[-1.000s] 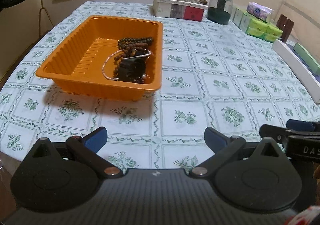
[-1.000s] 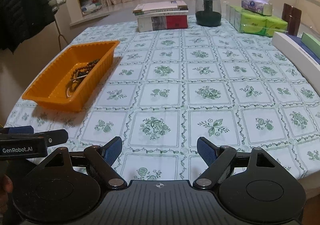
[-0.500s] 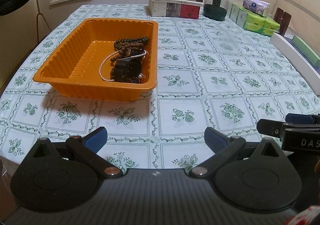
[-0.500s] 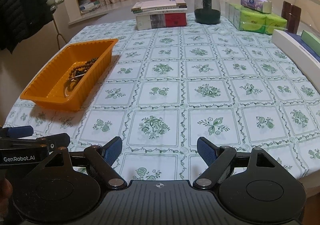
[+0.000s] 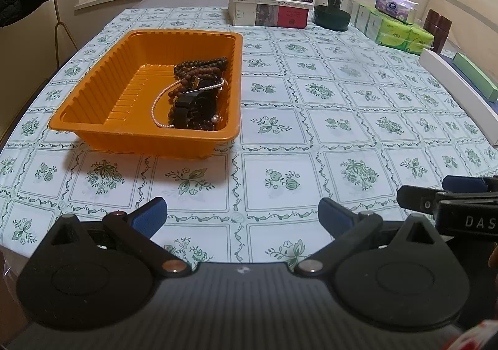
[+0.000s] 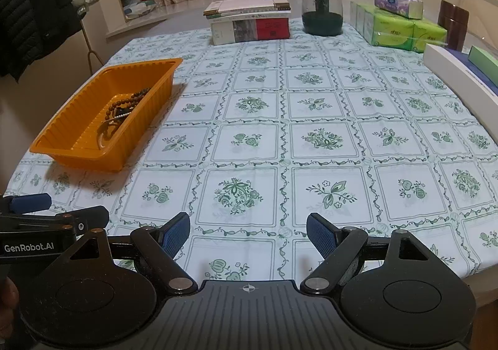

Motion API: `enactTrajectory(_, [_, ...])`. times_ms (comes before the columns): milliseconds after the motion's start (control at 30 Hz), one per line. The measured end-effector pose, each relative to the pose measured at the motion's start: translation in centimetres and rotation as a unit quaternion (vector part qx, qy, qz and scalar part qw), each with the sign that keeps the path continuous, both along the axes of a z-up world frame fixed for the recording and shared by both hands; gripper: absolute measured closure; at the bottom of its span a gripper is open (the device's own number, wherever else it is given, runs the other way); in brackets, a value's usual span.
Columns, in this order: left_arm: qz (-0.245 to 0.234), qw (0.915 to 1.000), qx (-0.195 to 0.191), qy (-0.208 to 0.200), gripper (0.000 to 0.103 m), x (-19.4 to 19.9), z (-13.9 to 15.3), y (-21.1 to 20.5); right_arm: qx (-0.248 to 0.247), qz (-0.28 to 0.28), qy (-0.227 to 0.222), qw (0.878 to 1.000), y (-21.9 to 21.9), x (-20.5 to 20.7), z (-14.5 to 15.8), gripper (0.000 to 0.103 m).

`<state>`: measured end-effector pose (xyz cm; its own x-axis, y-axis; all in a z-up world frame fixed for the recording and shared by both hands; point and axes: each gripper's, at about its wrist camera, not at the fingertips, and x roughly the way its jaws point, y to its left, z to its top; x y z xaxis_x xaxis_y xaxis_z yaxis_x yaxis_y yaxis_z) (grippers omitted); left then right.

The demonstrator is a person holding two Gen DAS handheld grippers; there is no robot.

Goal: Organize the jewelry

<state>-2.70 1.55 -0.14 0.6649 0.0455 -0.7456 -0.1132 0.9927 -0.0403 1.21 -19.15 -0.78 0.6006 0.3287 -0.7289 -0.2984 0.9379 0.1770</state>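
Tray left; tablecloth ahead bare.

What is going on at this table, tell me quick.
A person holds two tongs over the near edge of the table, sorting jewelry. Both the left tongs and the right tongs are open and empty. The jewelry, dark bead strands and a pearl string, lies piled in the orange tray.
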Motion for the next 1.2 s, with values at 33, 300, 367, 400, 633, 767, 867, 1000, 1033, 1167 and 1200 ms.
enactTrajectory(33, [0.0,1.0,0.0,0.0,0.001,0.0,0.0,0.01,0.0,0.0,0.0,1.0,-0.01,0.01,0.0,0.021])
enactTrajectory(300, [-0.001,1.0,-0.001,0.0,0.001,0.05,0.07,0.07,0.0,0.001,-0.001,1.0,0.04,0.01,0.0,0.021])
enactTrajectory(367, [-0.002,1.0,-0.001,0.0,0.001,0.07,0.1,0.03,-0.001,0.001,-0.002,1.0,0.05,0.02,-0.01,0.021])
enactTrajectory(400, [-0.002,1.0,-0.001,0.0,0.001,0.07,0.11,0.01,-0.001,0.0,-0.001,1.0,0.05,0.01,0.01,0.021])
enactTrajectory(633, [-0.003,1.0,-0.001,-0.001,0.001,0.11,0.12,0.0,-0.001,0.001,-0.003,1.0,0.14,0.09,0.06,0.021])
enactTrajectory(767, [-0.004,1.0,0.0,-0.001,0.001,0.14,0.18,-0.09,-0.002,0.001,-0.002,1.0,0.15,0.09,0.07,0.021])
enactTrajectory(867, [-0.004,1.0,0.0,-0.001,0.001,0.14,0.19,-0.09,-0.002,0.002,-0.002,1.0,0.15,0.13,0.1,0.021])
enactTrajectory(1000, [-0.005,1.0,0.0,-0.002,0.001,0.17,0.2,-0.05,-0.003,0.002,-0.004,1.0,0.19,0.13,0.12,0.021])
enactTrajectory(1033, [-0.004,1.0,0.001,-0.002,0.001,0.16,0.2,-0.06,-0.003,0.002,-0.004,1.0,0.23,0.14,0.16,0.021])
enactTrajectory(1167, [-0.004,1.0,0.001,-0.002,0.001,0.15,0.2,-0.06,-0.003,0.002,-0.004,1.0,0.24,0.14,0.17,0.021])
enactTrajectory(1200, [-0.004,1.0,0.001,-0.002,0.001,0.13,0.22,-0.11,-0.003,0.002,-0.004,1.0,0.24,0.15,0.16,0.021])
